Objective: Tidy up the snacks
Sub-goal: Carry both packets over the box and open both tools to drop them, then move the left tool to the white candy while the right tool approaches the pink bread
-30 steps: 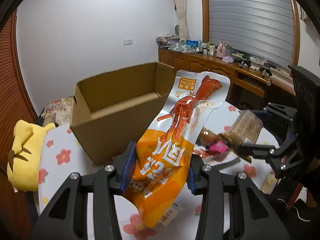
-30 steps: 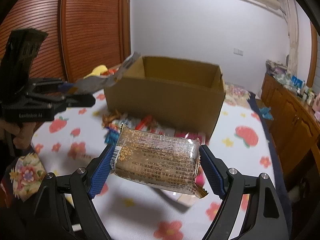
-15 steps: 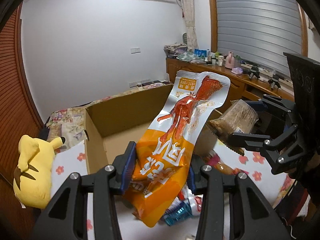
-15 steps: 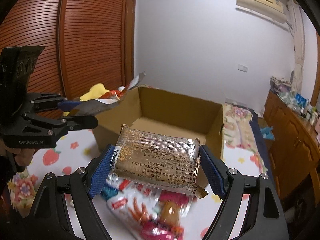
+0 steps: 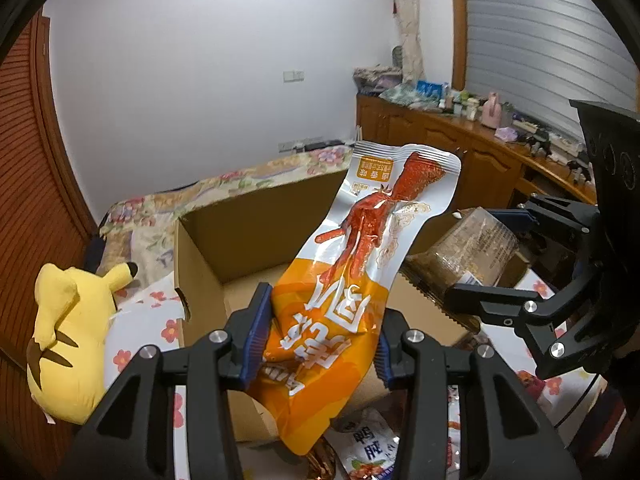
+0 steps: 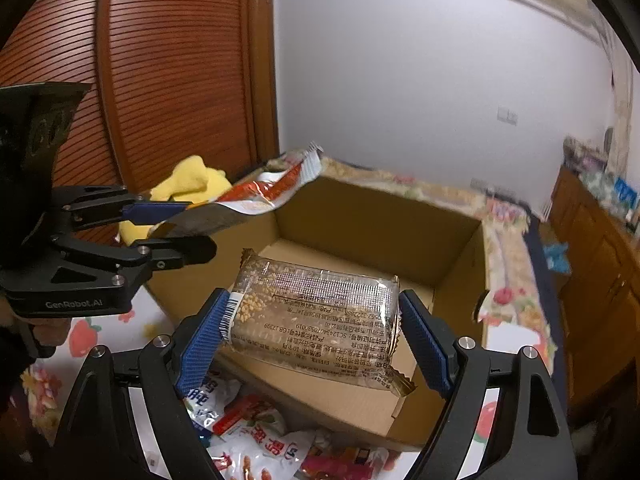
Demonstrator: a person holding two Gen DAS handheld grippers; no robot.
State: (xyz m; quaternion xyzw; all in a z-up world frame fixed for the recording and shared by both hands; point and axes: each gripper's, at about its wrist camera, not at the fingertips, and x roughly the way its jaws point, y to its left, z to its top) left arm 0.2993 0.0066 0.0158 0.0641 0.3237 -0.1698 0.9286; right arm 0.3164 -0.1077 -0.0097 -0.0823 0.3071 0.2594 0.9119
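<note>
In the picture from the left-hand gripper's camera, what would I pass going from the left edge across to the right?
Yellow plush toy → open cardboard box → orange chicken-feet snack pouch in the left gripper → clear-wrapped grain bar → right gripper holding it.

"GenRobot.AI" on left tongs; "GB 17399" on clear packet.

Each view is taken from just behind its own tongs, angled forward and downward along them. The cardboard box, close ahead of both, is shared by the two views. The right tongs are seen at the right edge of the left view, the left tongs at the left edge of the right view.
</note>
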